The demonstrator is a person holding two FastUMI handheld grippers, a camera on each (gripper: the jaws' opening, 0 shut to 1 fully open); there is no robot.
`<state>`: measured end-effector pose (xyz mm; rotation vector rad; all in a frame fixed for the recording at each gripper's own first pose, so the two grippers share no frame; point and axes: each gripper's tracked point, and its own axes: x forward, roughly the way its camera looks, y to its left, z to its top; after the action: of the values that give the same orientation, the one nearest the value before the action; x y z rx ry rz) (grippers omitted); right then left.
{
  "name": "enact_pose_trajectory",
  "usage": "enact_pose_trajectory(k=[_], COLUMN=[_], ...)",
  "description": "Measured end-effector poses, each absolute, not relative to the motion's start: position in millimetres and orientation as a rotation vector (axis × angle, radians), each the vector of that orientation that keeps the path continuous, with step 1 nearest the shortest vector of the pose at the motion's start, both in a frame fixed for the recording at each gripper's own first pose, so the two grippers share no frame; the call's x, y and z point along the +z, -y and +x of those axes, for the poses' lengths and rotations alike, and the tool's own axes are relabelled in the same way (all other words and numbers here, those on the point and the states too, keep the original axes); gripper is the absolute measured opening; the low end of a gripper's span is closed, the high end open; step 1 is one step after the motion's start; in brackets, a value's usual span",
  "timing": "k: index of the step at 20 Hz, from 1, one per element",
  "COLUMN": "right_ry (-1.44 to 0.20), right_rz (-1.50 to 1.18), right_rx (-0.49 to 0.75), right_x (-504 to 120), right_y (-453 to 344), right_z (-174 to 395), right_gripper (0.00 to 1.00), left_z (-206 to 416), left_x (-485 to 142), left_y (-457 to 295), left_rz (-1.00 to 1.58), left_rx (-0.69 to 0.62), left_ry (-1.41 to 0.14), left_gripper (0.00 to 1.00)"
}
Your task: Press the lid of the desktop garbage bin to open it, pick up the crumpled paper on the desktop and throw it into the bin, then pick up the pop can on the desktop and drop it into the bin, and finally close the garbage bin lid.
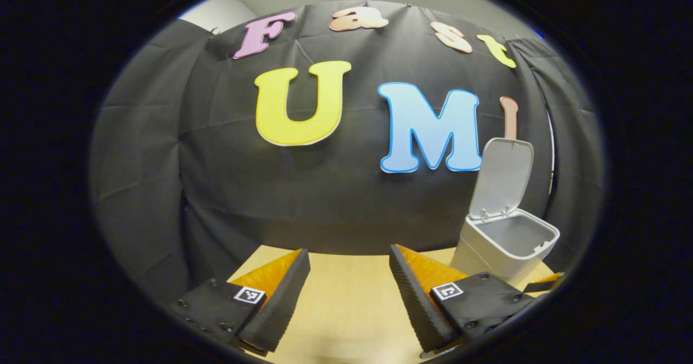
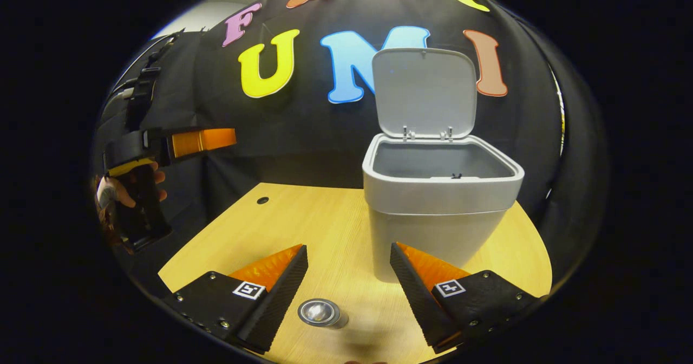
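The grey desktop bin (image 2: 433,218) stands on the wooden table (image 2: 303,218) with its lid (image 2: 425,90) tipped up and back. What is inside it is hidden. A pop can (image 2: 319,312) sits on the table just below my right gripper (image 2: 349,247), its silver end towards the camera. It lies between the two spread fingers, and neither touches it. My right gripper is open. My left gripper (image 1: 349,253) is also open and holds nothing; the bin (image 1: 506,239) is ahead of it to the right. In the right gripper view a hand holds the left gripper (image 2: 216,138) up at the far left.
A small round hole (image 2: 262,200) marks the table's far left part. The black cloth wall hangs close behind the bin. The table's left edge (image 2: 178,258) runs beside my right gripper's left finger.
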<state>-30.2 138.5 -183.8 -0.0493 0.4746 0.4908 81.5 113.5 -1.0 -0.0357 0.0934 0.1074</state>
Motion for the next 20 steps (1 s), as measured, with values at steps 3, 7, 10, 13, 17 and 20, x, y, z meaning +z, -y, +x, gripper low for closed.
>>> enact_pose_trajectory(k=[3,7,10,13,17,20], right_ry=[-0.516,-0.569,-0.609,-0.655,-0.701,-0.732], right_rz=[-0.09,-0.14,-0.162,-0.184,-0.235,-0.26], right_rx=[0.538,0.594,0.632,0.667,0.712,0.735], right_x=[-202.3,-227.1,-246.5,-267.3,-288.7,-302.0], right_y=[-151.4,-164.7,-173.1,-178.0,-180.1,-181.4], right_z=[-37.5,-47.5,-57.2,-67.1,-76.7,-78.2], right_gripper=[0.98,0.98,0.98,0.98,0.98,0.98], left_z=[73.6,63.7,53.2,46.5,32.2,22.8], left_x=[-3.9,-7.6,-9.0,-11.7,-14.0,-13.2], left_y=[-125.5,-140.9,-152.6,-159.5,-171.5,-179.5], left_rz=[-0.045,-0.055,-0.062,-0.076,-0.098,-0.1], left_rx=[0.132,0.171,0.201,0.229,0.275,0.311], left_ry=[-0.098,-0.104,-0.104,-0.106,-0.103,-0.104], left_gripper=[0.97,0.97,0.97,0.94,0.97,0.94])
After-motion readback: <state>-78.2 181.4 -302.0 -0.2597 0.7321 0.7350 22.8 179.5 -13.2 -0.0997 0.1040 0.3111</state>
